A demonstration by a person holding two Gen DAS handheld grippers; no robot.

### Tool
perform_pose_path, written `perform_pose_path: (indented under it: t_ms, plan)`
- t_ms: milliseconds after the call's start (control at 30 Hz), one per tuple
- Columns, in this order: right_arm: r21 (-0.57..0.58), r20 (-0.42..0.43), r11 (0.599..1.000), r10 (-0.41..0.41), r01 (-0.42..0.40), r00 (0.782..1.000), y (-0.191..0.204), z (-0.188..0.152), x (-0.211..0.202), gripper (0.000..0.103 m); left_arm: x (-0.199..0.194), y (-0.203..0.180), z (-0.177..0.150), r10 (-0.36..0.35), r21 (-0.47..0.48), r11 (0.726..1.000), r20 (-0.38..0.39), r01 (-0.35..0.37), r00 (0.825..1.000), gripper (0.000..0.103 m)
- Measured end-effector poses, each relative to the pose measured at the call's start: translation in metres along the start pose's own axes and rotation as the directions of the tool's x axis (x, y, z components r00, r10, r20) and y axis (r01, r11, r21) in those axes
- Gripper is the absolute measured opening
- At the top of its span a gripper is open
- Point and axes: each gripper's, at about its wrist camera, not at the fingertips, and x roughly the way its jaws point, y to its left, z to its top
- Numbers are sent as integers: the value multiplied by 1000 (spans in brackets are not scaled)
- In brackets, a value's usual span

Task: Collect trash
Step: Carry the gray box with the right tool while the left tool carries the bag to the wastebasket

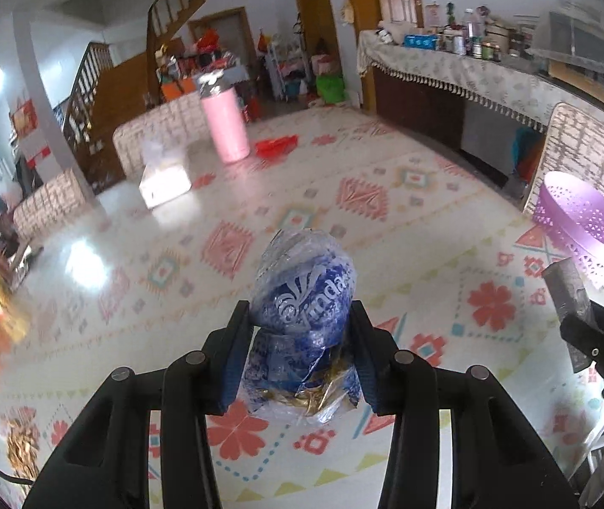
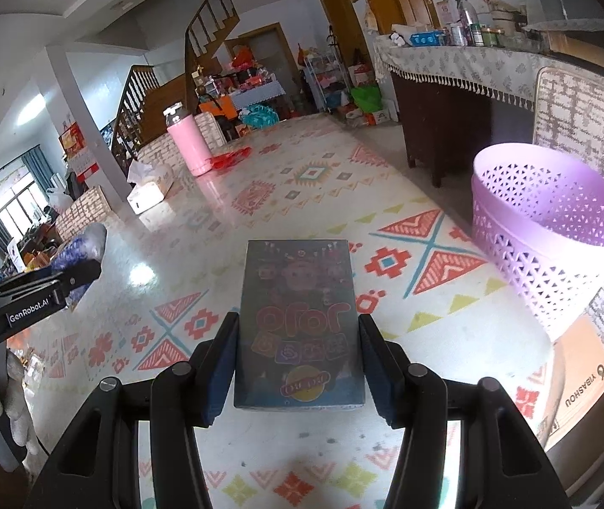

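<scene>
Between the pads of the left hand-held gripper (image 1: 302, 331) sat a crinkly blue wrapper (image 1: 304, 297), pinched tight. The right hand-held gripper (image 2: 297, 364) squeezed a flat dark box (image 2: 299, 326). Neither piece was in the purple basket (image 2: 549, 233) yet, so both drops looked left to do. That basket stood ahead and to the right of both, near the desk's (image 2: 407, 318) edge, with open room between.

My left tongs (image 2: 64, 280) read "GenRobot.AI"; the cardboard box (image 2: 581, 377) under the basket reads "YIBASHOU", upside down.
</scene>
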Motion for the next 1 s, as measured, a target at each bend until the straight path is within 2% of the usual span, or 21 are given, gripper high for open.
perform_pose_path:
  t_ms: [367, 1000]
  plan:
    - [22, 50, 1000, -12, 11, 999, -27, 15, -21, 59, -3, -40, 21, 1, 66, 998, 28, -3, 1000, 44]
    - [81, 70, 996, -47, 42, 996, -82, 33, -42, 59, 8, -105, 42, -48, 152, 987, 19, 45, 999, 44]
